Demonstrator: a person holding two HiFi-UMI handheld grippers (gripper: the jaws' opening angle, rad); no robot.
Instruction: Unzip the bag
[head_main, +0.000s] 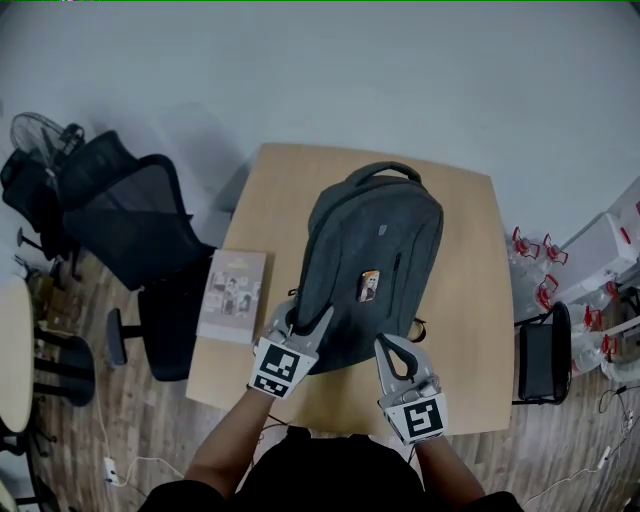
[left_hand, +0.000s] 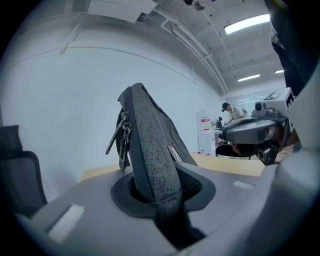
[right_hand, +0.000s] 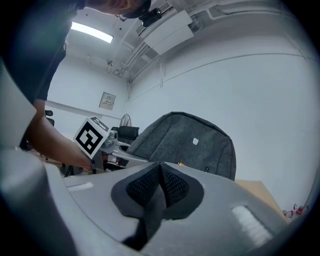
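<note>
The bag (head_main: 372, 260) is on the tabletop (head_main: 470, 300), its long way pointing away from the person. The left tool (head_main: 303, 328) pinches its near edge. The right tool (head_main: 392, 348) is closed and empty, just beside the bag. The zip pulls (left_hand: 120, 136) hang just past the left tool.

The head view looks steeply down from above the table (head_main: 470, 290). It takes in the whole bag (head_main: 375, 250) at frame centre, with the left gripper (head_main: 308, 325) and right gripper (head_main: 392, 350) at lower middle. The left gripper view sits low and very close to the bag's edge, which fills its centre, and the right gripper shows at its right. The right gripper view looks level at the bag's front from near, with the left gripper at its left. All three views share the bag and table.
</note>
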